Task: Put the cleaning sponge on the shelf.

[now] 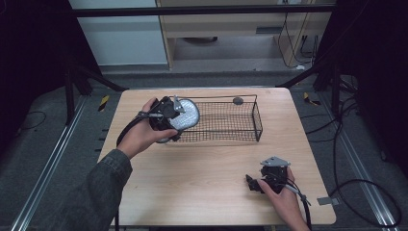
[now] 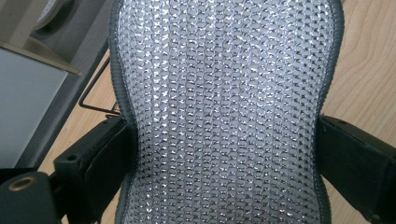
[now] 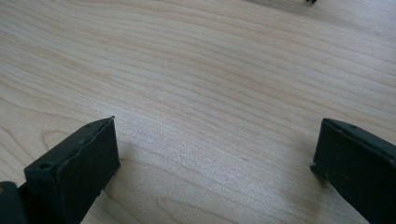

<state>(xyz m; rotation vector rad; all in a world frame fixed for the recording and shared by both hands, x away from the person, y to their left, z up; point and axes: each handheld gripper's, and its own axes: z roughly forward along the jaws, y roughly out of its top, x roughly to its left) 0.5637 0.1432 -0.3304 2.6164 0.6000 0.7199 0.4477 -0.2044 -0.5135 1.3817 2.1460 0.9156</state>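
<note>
At the wire basket's (image 1: 250, 126) left end, above the table (image 1: 202, 168): left gripper (image 1: 168, 118) clamped on a silvery mesh pad (image 1: 185, 115), grey-edged, glittering weave, its ends cut off in the left gripper view (image 2: 224, 116). No legible writing. Near the front right edge: right gripper (image 1: 260, 183), jaws spread, holding nothing.

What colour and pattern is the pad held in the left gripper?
The pad is silvery-white glittering mesh with a grey edge, clearest in the left gripper view.
</note>
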